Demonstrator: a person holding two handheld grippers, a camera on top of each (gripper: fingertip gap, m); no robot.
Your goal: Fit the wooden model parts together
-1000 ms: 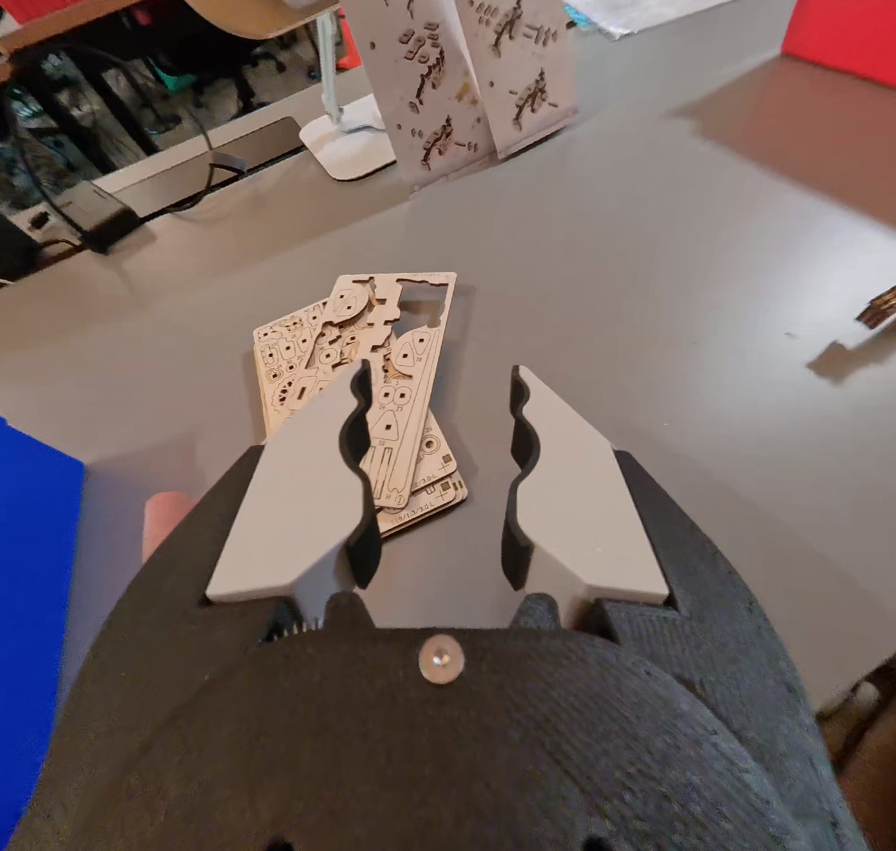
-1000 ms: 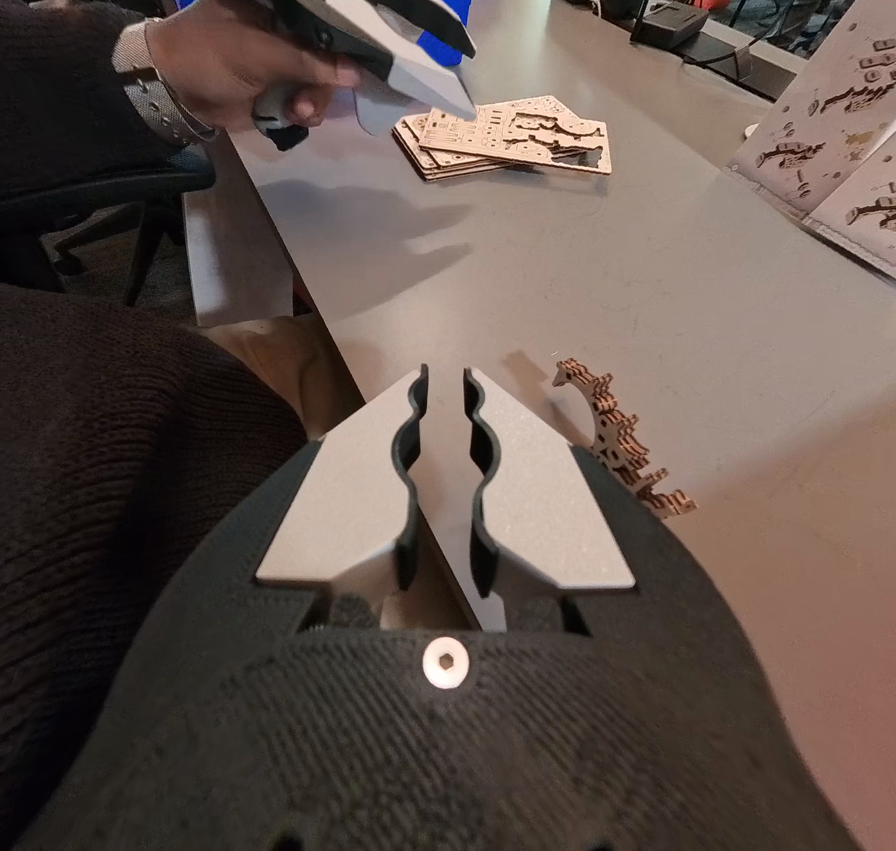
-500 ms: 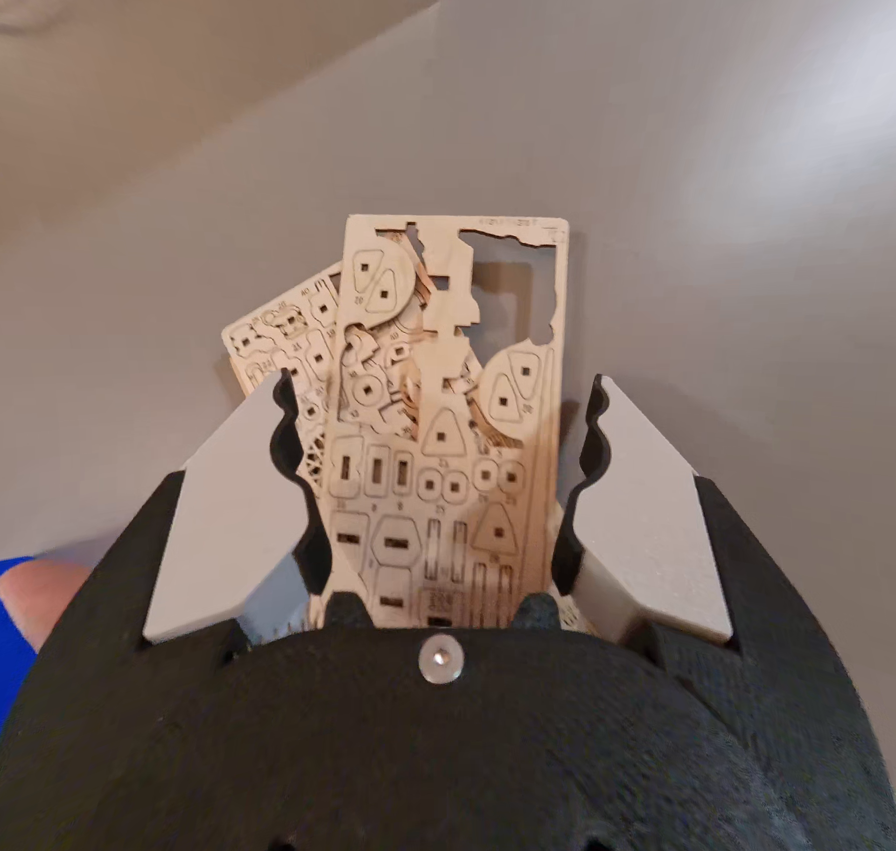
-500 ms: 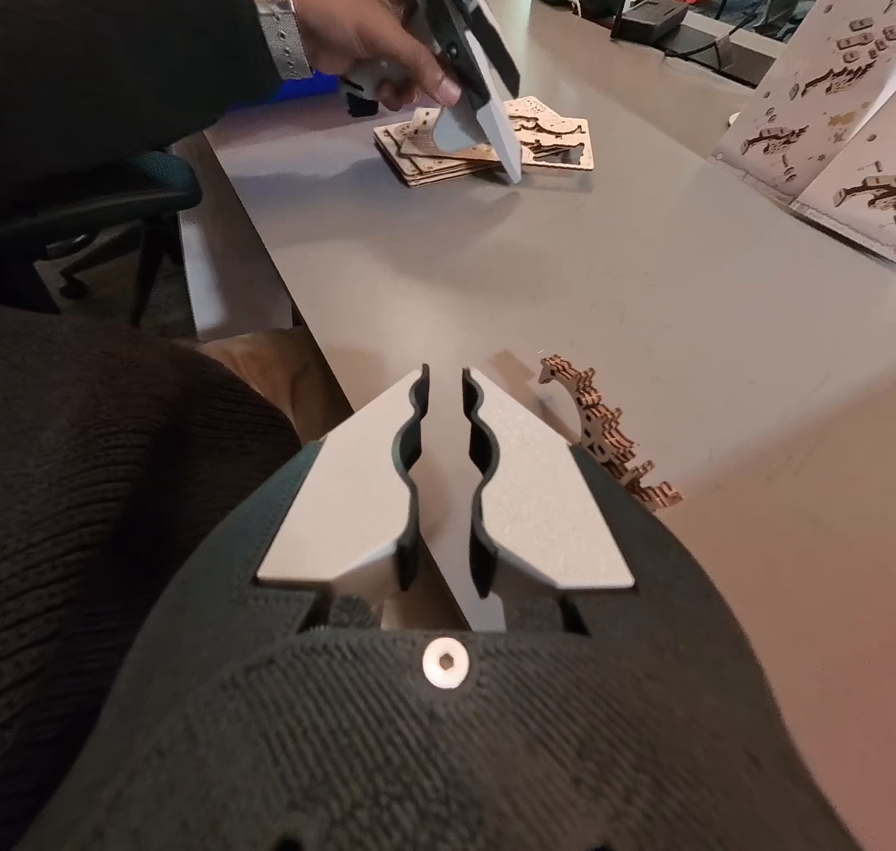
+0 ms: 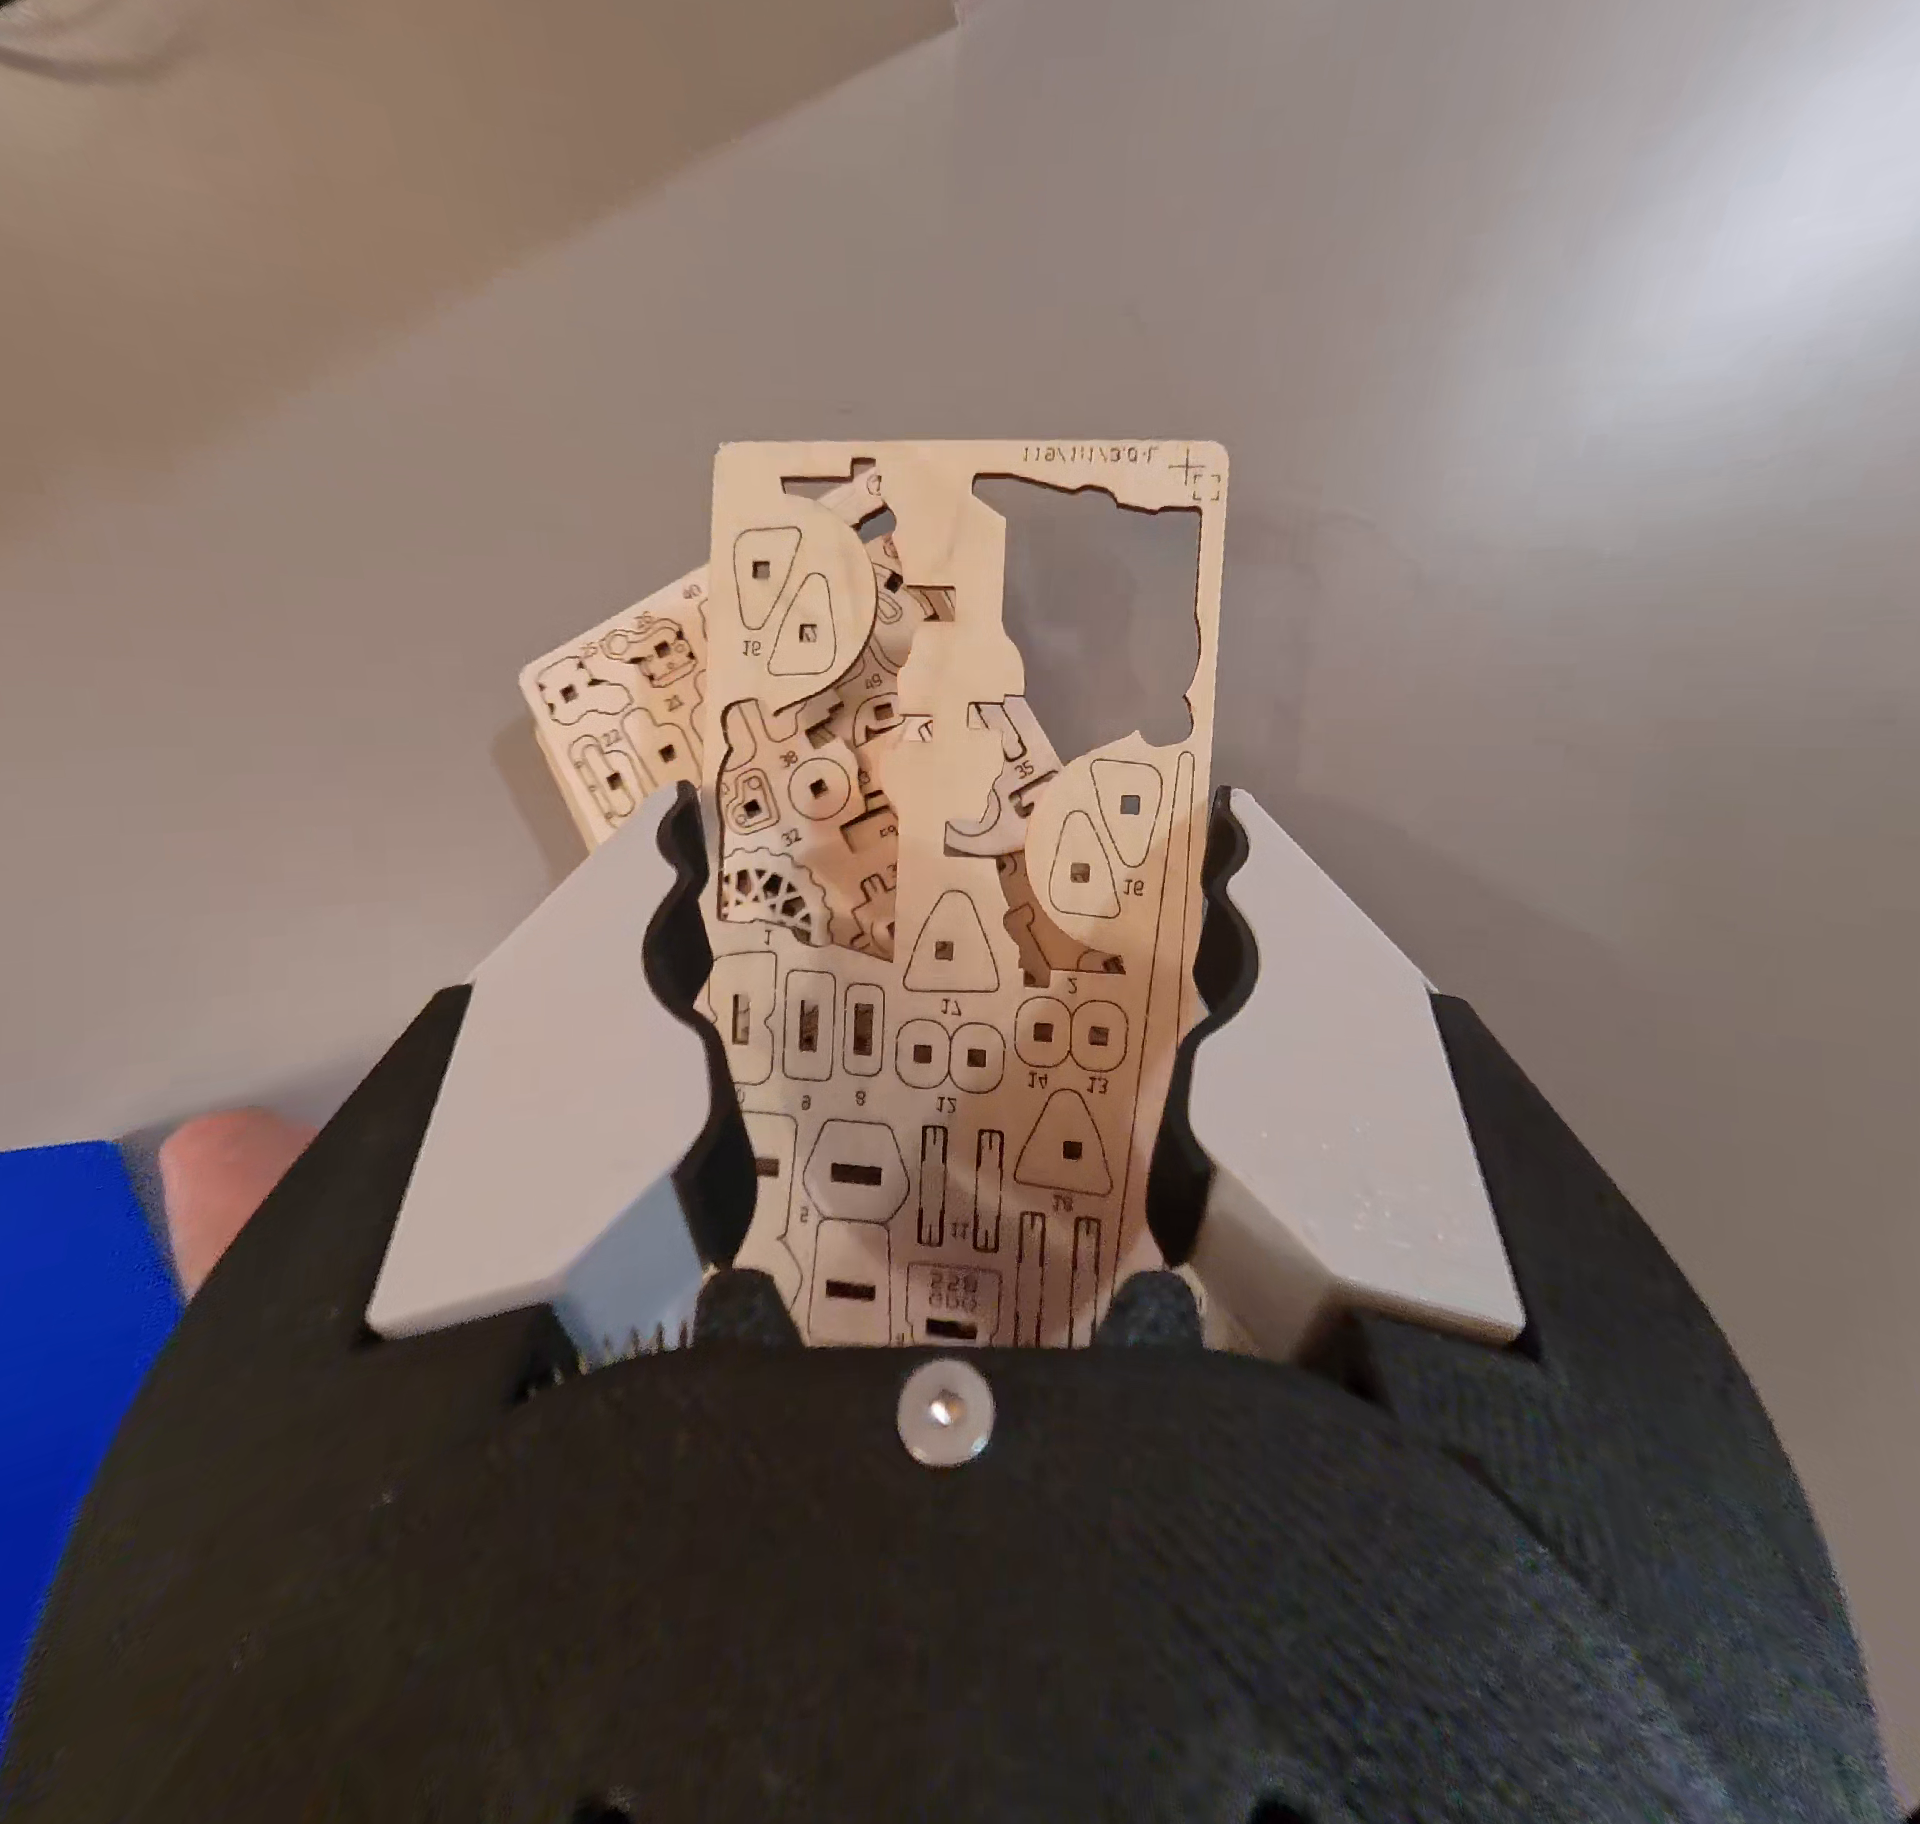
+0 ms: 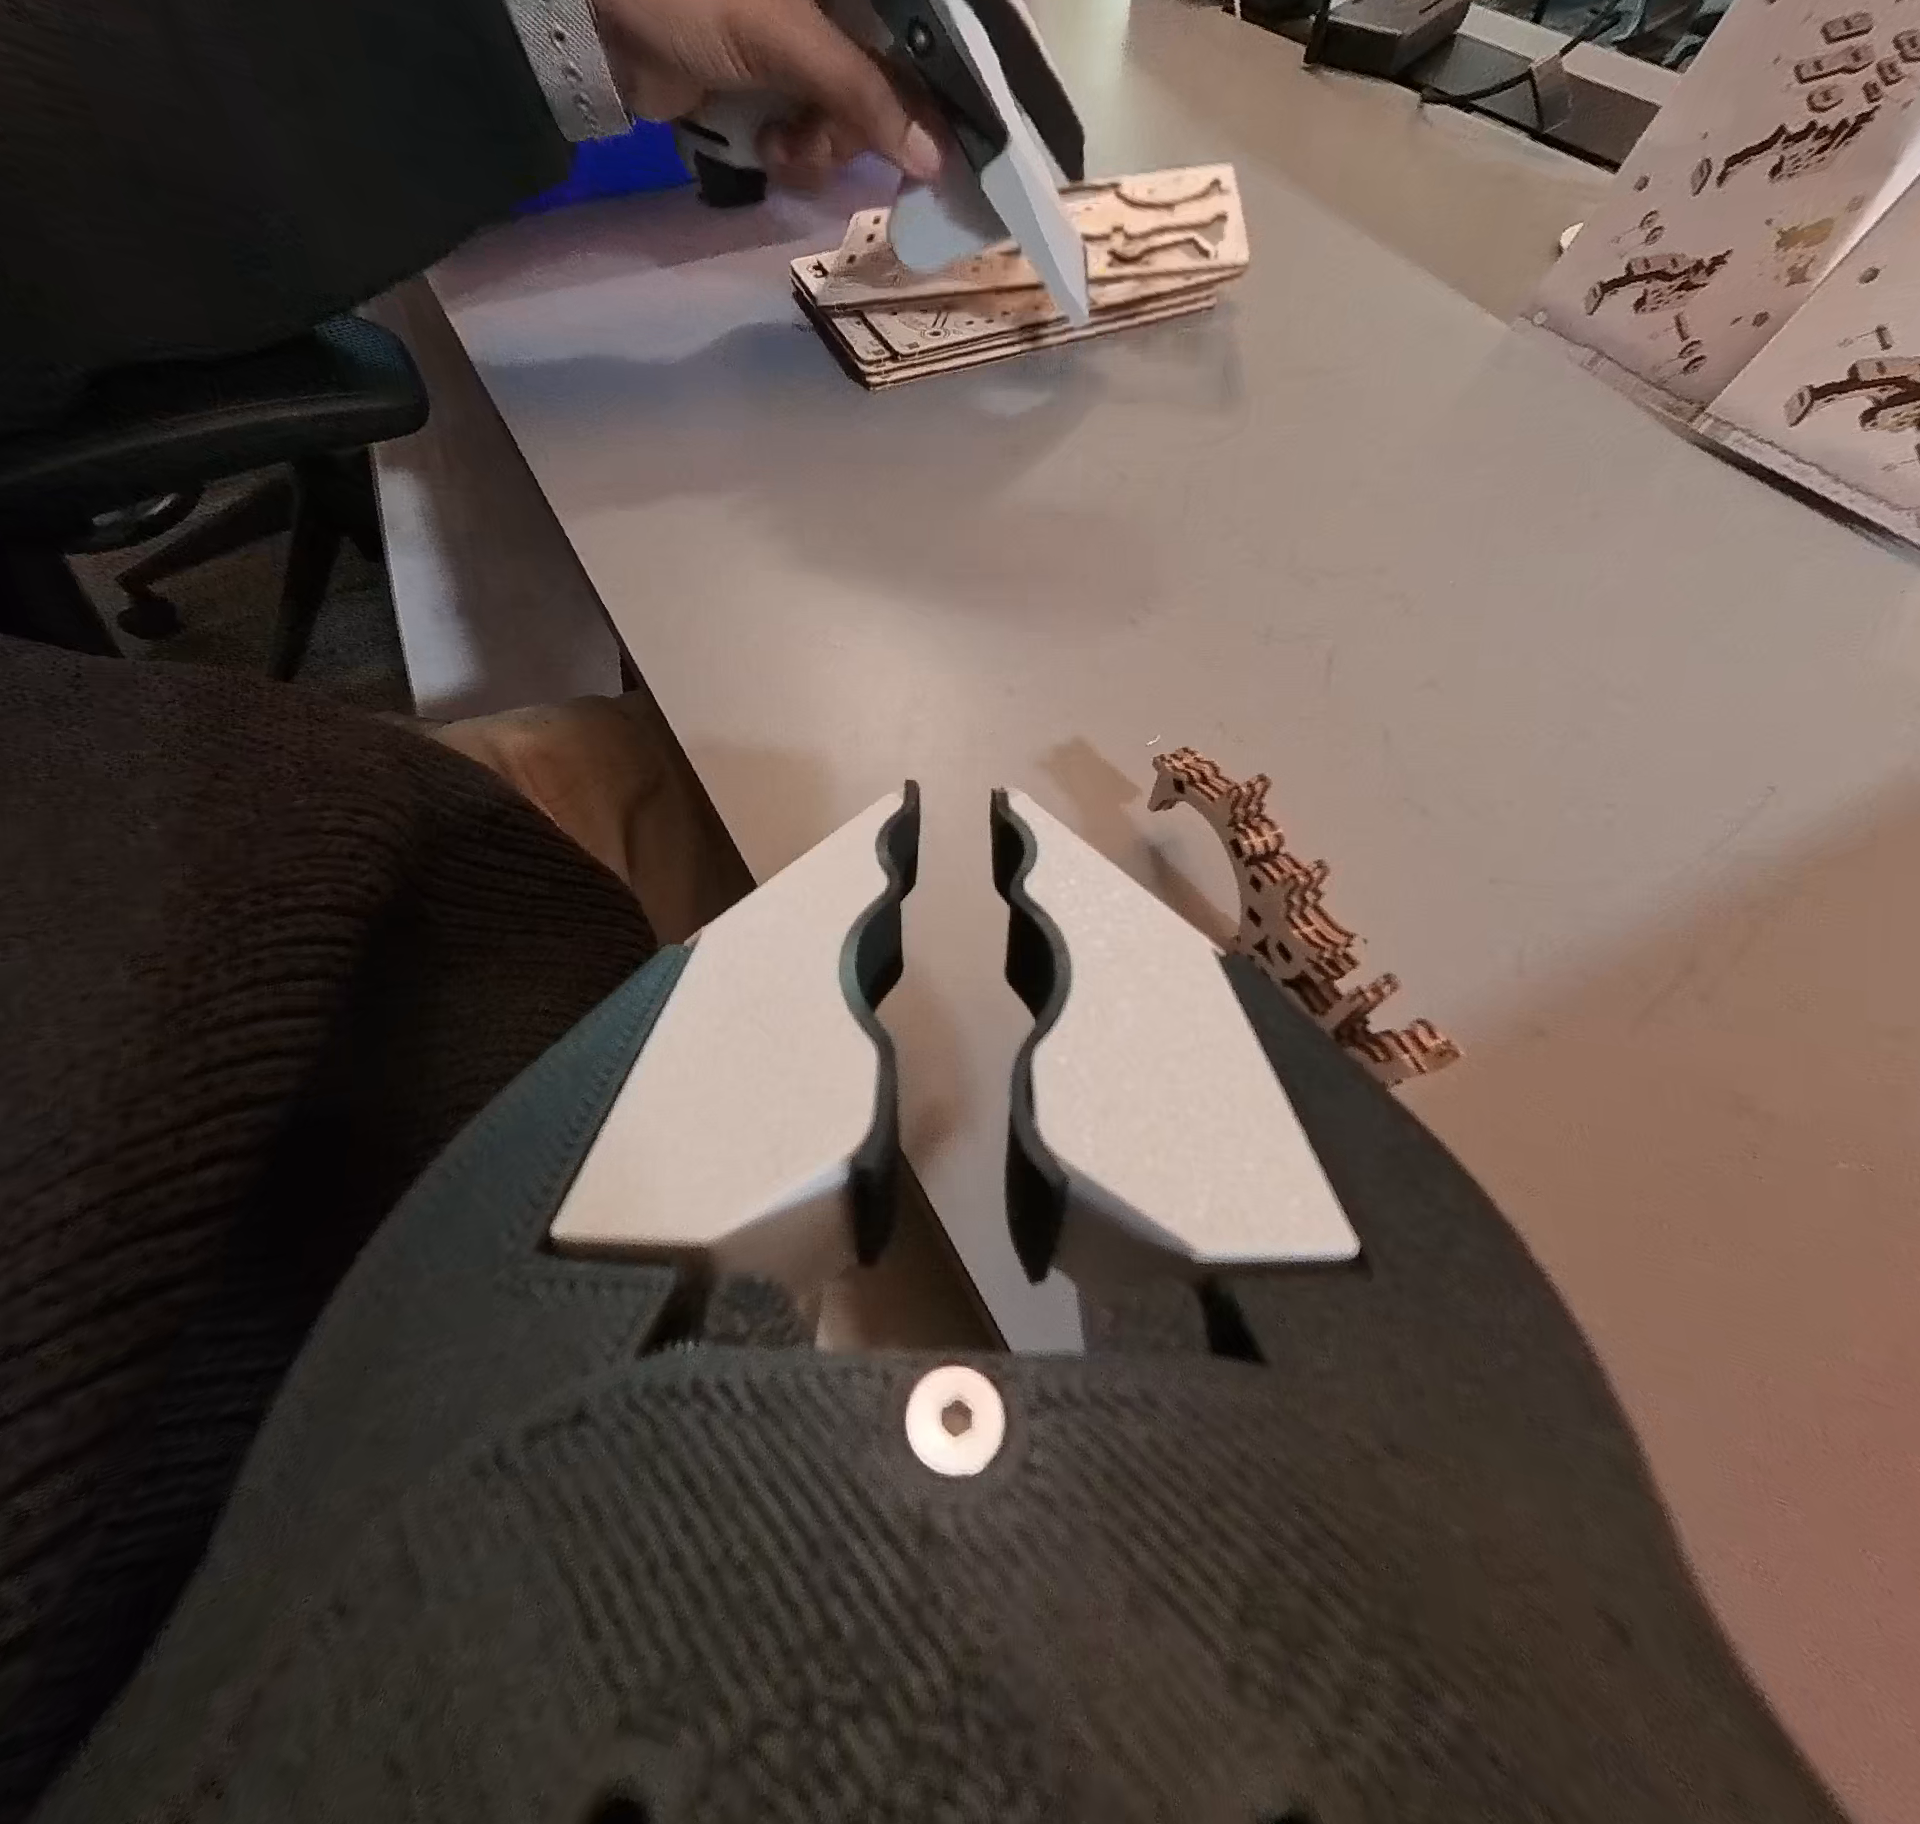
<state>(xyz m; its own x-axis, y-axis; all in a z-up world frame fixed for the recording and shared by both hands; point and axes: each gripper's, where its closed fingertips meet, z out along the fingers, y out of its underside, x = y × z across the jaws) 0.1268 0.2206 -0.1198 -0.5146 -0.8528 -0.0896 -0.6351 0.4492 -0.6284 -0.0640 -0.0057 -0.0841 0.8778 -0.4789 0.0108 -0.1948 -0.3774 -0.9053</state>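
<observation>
Left claw: my left gripper (image 5: 954,818) is spread wide and points down over the stack of wooden sheets (image 5: 966,839); its fingers (image 5: 582,1036) flank the top sheet's two long edges. I cannot tell whether the pads touch the wood.
Top sheet: pale, laser-cut, with a large hole punched out at its far right corner; it lies crooked on the sheets beneath, one of which sticks out to the far left.
Right claw: my right gripper (image 6: 954,808) has its fingers drawn close together with a narrow gap between them and nothing in it; it hovers at the near table edge.
Built part: a curved, toothed wooden piece (image 6: 1288,927) stands on the table (image 6: 1195,548) just right of my right fingers, well apart from the stack (image 6: 1029,268).
Open room: bare grey tabletop between the toothed piece and the stack.
Edges: the table's near edge runs just left of my right gripper; the stack lies near that same edge, farther off.
Around: printed instruction sheets (image 6: 1766,164) propped at the far right; dark boxes with cables behind the stack; a blue block (image 5: 62,1359) by my left hand (image 6: 748,49); an office chair beside the table.
</observation>
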